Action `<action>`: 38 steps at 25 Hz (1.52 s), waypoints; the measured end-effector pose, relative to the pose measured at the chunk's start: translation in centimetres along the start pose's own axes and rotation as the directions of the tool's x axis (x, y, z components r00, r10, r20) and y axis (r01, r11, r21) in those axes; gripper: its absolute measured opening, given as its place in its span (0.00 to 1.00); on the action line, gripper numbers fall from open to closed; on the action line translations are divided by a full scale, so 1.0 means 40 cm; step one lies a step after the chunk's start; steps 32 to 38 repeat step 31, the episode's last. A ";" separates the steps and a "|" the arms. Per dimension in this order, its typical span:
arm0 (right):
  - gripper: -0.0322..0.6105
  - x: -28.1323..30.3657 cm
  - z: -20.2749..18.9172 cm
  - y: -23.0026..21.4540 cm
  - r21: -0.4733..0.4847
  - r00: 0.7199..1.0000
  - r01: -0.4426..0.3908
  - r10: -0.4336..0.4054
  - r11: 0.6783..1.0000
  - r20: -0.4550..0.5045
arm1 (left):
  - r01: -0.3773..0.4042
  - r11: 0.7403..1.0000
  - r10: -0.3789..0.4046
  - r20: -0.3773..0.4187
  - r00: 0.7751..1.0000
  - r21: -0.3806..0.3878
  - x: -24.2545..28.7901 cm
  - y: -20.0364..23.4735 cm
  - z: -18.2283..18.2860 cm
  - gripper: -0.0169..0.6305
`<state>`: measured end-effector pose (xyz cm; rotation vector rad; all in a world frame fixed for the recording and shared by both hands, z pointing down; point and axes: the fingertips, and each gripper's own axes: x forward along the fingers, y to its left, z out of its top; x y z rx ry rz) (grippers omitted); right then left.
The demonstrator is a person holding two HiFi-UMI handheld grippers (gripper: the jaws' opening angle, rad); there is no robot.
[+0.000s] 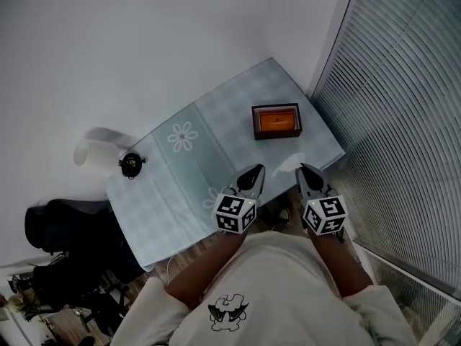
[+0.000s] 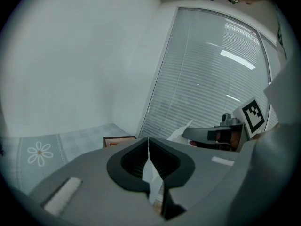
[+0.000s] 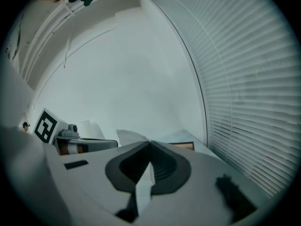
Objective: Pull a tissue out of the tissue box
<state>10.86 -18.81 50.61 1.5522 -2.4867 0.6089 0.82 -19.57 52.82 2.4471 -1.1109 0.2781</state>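
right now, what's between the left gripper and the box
Nothing: the head view shows only bare tablecloth from the left gripper to the box.

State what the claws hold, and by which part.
A white tissue, stretched between both shut claws: the left claw pinches one edge, the right claw the opposite edge.

Showing one surface (image 1: 160,206), patterned with two flower prints (image 1: 183,137), one of them partly hidden. Standing on it: one tissue box (image 1: 276,122) and one small black object (image 1: 131,164). Hovering over the near edge: two grippers, the left gripper (image 1: 257,170) and the right gripper (image 1: 302,169), each carrying one marker cube. Running along one side: one window blind (image 1: 403,121).
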 end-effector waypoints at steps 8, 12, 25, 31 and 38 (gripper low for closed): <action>0.07 -0.009 -0.013 0.010 -0.021 1.000 0.015 -0.015 1.000 -0.009 | 0.003 1.000 -0.003 -0.006 1.000 -0.007 -0.007 -0.007 -0.010 0.05; 0.07 -0.009 -0.022 0.026 -0.022 1.000 0.014 -0.014 1.000 -0.014 | 0.002 1.000 -0.002 -0.003 1.000 -0.012 -0.019 -0.002 -0.008 0.05; 0.07 -0.028 -0.016 0.014 -0.019 1.000 0.020 -0.020 1.000 -0.003 | 0.003 1.000 -0.003 -0.002 1.000 -0.016 -0.009 -0.028 -0.015 0.04; 0.07 -0.031 -0.015 0.026 -0.023 1.000 0.024 -0.024 0.999 0.002 | 0.008 1.000 -0.008 0.006 1.000 -0.012 -0.019 -0.028 -0.010 0.04; 0.07 -0.031 -0.015 0.026 -0.023 1.000 0.024 -0.024 0.999 0.002 | 0.008 1.000 -0.008 0.006 1.000 -0.012 -0.019 -0.028 -0.010 0.04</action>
